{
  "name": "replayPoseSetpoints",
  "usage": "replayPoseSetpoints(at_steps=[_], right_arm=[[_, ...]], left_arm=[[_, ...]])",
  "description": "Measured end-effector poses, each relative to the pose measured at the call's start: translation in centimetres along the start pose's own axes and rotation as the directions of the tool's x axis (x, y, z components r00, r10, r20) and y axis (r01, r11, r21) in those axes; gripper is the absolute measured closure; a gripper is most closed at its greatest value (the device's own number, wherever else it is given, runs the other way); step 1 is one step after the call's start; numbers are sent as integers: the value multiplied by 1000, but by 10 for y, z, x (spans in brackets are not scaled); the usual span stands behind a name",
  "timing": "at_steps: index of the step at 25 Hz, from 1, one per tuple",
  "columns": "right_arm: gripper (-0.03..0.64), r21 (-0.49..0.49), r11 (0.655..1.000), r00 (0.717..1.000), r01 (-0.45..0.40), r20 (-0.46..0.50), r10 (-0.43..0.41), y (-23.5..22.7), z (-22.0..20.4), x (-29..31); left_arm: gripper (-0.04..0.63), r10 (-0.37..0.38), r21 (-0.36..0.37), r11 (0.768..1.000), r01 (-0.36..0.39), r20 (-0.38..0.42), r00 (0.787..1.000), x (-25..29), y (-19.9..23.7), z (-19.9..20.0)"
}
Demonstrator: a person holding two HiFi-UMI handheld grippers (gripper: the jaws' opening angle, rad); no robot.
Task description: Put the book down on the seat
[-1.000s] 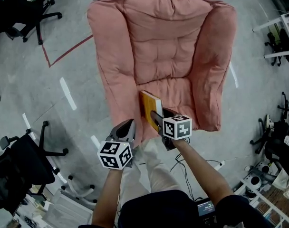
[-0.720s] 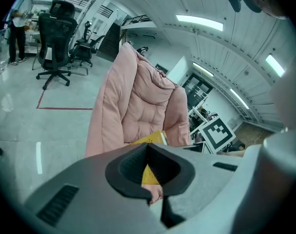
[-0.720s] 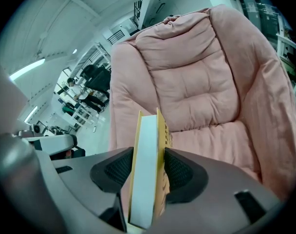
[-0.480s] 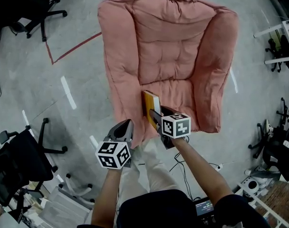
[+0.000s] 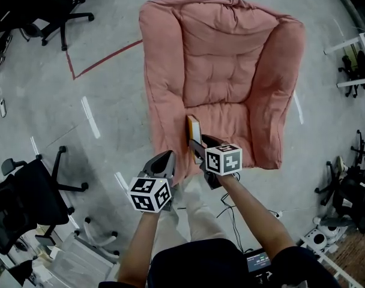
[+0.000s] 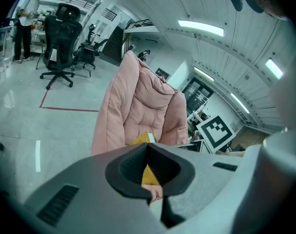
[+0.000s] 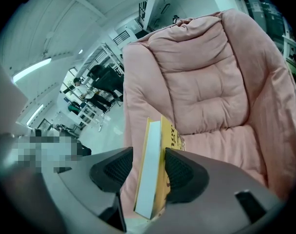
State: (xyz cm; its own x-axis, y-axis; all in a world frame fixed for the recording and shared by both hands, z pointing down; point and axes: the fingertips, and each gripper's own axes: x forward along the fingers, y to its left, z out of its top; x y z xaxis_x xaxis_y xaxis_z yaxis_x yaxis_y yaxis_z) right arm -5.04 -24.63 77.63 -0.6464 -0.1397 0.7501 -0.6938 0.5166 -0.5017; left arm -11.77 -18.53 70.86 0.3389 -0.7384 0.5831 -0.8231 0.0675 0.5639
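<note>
At the front edge of the seat (image 5: 224,120) of a pink armchair (image 5: 221,53), a yellow book (image 5: 194,129) is held upright on its narrow edge, close to the armrest at the left of the head view. It stands between the jaws of the right gripper (image 5: 198,149). In the right gripper view its white page block is turned toward the camera, with a yellow cover on each side.

These jaws have just been opening and are now spread wide, so the book is released rather than clamped. A strip of pink cushion is seen between the book and the dark pad (image 7: 113,169) on that view's left, while the opposite pad (image 7: 181,172) lies against the printed cover. Whether the book's lower edge bears on the cushion cannot be told.

The left gripper (image 5: 165,159) is kept just beside the armchair's front corner, apart from the book. Its jaws are closed together with nothing between them; the book is only glimpsed beyond, through the hollow of the pads.

A grey floor (image 5: 110,101) with a red taped line (image 5: 104,57) is seen around the armchair, and a black office chair (image 5: 26,200) stands well apart at lower left.
</note>
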Motion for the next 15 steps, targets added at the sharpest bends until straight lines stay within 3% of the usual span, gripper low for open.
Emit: replayPoseSetpoints(at_steps=[15], right_arm=[[419, 19, 1000, 1000, -23, -1, 23, 33, -4, 2]], left_arm=[[590, 17, -12, 1000, -17, 31, 999, -37, 10, 5]])
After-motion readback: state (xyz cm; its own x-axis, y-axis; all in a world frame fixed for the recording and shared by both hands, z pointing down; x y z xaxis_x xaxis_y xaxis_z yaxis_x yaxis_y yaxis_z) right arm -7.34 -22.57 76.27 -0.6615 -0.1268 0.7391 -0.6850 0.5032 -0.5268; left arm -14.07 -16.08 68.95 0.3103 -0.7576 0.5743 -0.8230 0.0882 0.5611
